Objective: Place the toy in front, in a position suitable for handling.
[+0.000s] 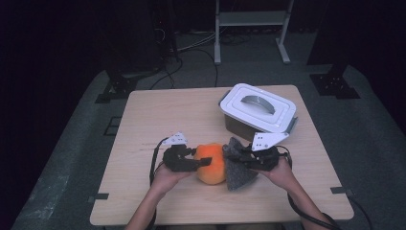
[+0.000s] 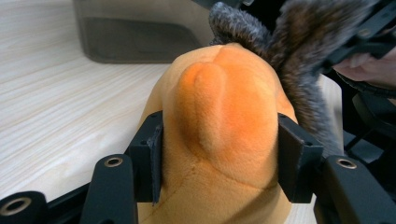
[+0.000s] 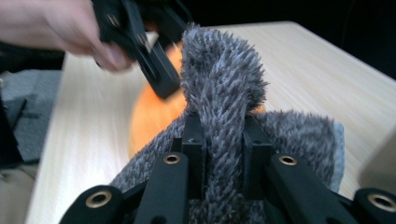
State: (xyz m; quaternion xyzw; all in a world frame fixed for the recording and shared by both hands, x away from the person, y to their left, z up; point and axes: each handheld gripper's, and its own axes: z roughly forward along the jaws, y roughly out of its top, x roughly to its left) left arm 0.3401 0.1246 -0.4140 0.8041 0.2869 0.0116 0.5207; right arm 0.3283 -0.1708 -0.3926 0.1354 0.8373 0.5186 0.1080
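Near the front of the counter [image 1: 143, 124] sits a soft orange toy [image 1: 211, 164], with a fuzzy grey cloth [image 1: 235, 168] touching its right side. The left claw [image 1: 205, 162] is squeezed onto the toy, one jaw on each side. The right claw [image 1: 238, 155] is pinched tight on a fold of the cloth. A box [image 1: 258, 115] with a white lid stands behind them. The two claws are very close, so they could bump. If the right claw tugs hard, the fluffy cloth could slip out, or the toy could roll away.
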